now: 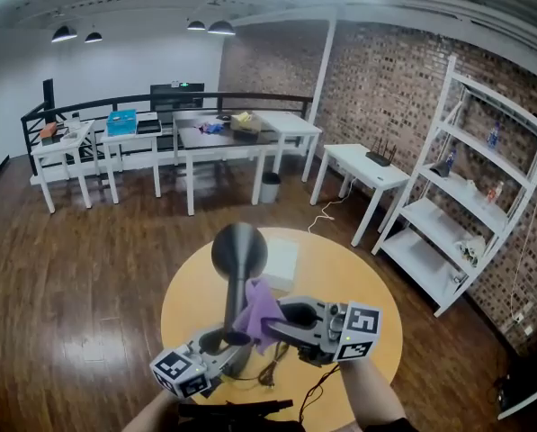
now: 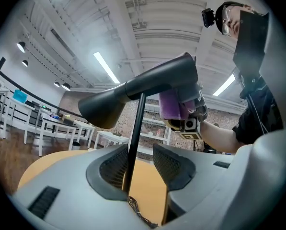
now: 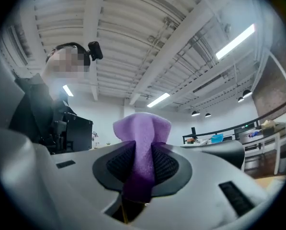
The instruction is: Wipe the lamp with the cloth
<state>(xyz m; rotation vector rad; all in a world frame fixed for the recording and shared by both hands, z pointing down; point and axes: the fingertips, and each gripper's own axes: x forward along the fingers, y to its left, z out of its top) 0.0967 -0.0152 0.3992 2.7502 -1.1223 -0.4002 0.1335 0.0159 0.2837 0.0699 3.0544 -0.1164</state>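
Observation:
A dark grey lamp (image 1: 239,252) stands on the round yellow table (image 1: 367,286), its shade on a thin black stem (image 2: 135,128). My left gripper (image 1: 235,340) sits low at the foot of the stem. The stem runs between its jaws and leans on the left pad (image 2: 115,166), with a gap to the other pad. My right gripper (image 1: 270,319) is shut on a purple cloth (image 1: 255,310) and holds it just right of the stem, below the shade. In the left gripper view the cloth (image 2: 170,104) touches the rear end of the lamp head (image 2: 147,87). The right gripper view has the cloth (image 3: 143,138) standing up out of the jaws.
A flat white box (image 1: 281,264) lies on the table behind the lamp, and the lamp's cord (image 1: 272,367) trails near the front edge. White desks (image 1: 214,142) stand at the back, a white shelf rack (image 1: 466,196) at the right wall, and a bin (image 1: 270,187) on the floor.

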